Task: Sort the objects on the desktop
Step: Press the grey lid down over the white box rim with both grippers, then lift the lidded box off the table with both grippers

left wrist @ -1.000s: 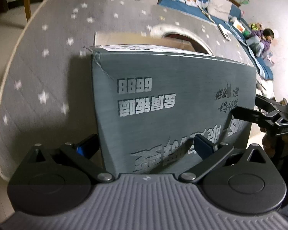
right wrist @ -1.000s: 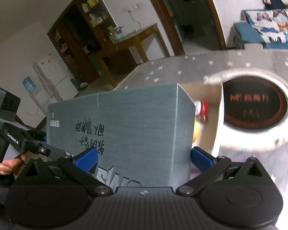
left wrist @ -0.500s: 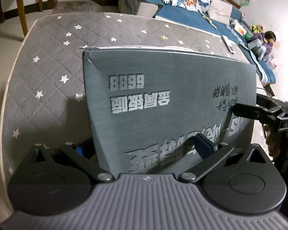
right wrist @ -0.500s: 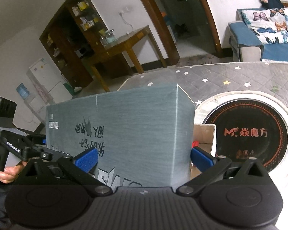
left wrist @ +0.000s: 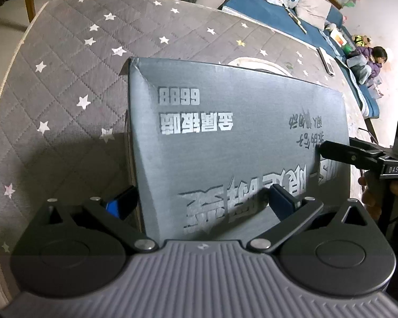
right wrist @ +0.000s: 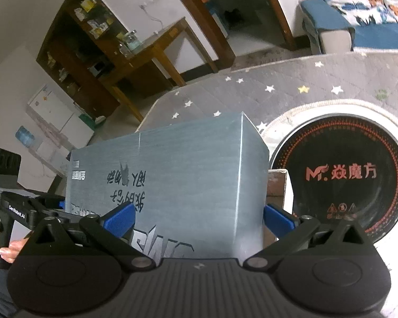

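**Holding: one grey box, gripped from two sides**

Item 1. Grey box (left wrist: 238, 143), cardboard, printed with pale characters and the number 6688, all reading upside down in the left wrist view. One top corner is creased. It fills the middle of both views above the quilted table cover (left wrist: 66, 84), toward the near edge; whether its base touches the cover cannot be told.

Item 2. Left gripper (left wrist: 201, 204), spread wide, one blue pad at the box's left side face, the other lying against the printed front face. It is clamped on the box.

Item 3. Right gripper (right wrist: 199, 216), likewise spread wide, one blue pad on the printed face and one at the far side beyond the vertical corner edge, holding the same box. In the left wrist view its black fingers reach the box's right edge, with a hand (left wrist: 376, 196) on its handle.

Item 4. Table cover, grey, quilted, with white stars and one yellow star; it reaches the table's curved edge.

Item 5. Round black hob plate (right wrist: 339, 182), red lettering, white ring around it, set into the table just right of the box.

Item 6. Brown carton (right wrist: 276, 185), small, partly hidden behind the box, between box and hob plate.

Item 7. Blue sofa (left wrist: 252, 2) with butterfly-print cushions, beyond the table's far edge.
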A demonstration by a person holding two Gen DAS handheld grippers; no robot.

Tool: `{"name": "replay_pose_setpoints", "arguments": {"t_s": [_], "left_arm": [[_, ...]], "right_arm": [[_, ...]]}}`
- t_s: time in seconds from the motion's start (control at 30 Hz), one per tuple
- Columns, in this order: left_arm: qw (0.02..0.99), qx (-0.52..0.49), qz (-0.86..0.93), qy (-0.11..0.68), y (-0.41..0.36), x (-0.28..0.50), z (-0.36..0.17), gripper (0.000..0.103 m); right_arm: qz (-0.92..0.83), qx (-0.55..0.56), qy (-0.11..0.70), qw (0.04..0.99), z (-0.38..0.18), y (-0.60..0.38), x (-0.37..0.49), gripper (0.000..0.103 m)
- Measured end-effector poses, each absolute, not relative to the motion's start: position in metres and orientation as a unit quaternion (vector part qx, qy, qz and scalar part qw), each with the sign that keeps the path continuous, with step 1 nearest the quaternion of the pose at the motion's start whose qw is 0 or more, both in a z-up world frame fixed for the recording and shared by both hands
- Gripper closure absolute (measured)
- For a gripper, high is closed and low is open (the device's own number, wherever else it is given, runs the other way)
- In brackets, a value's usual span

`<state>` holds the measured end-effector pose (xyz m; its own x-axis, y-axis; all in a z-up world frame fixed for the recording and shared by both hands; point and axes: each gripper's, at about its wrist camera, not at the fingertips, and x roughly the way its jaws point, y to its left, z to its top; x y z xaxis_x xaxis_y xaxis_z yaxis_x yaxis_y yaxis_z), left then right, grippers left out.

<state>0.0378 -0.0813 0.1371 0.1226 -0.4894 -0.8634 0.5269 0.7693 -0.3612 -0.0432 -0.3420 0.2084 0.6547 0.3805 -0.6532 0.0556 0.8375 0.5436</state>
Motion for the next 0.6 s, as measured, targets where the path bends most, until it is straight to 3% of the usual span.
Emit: {"name": "replay_pose_setpoints", "arguments": {"t_s": [0.6], "left_arm": [[0.738,-0.015,-0.336,0.585,-0.076,0.059,0.114,0.000]], "right_arm": [[0.090,0.306,0.426,0.846,0.177,-0.359,-0.023,0.000]]}}
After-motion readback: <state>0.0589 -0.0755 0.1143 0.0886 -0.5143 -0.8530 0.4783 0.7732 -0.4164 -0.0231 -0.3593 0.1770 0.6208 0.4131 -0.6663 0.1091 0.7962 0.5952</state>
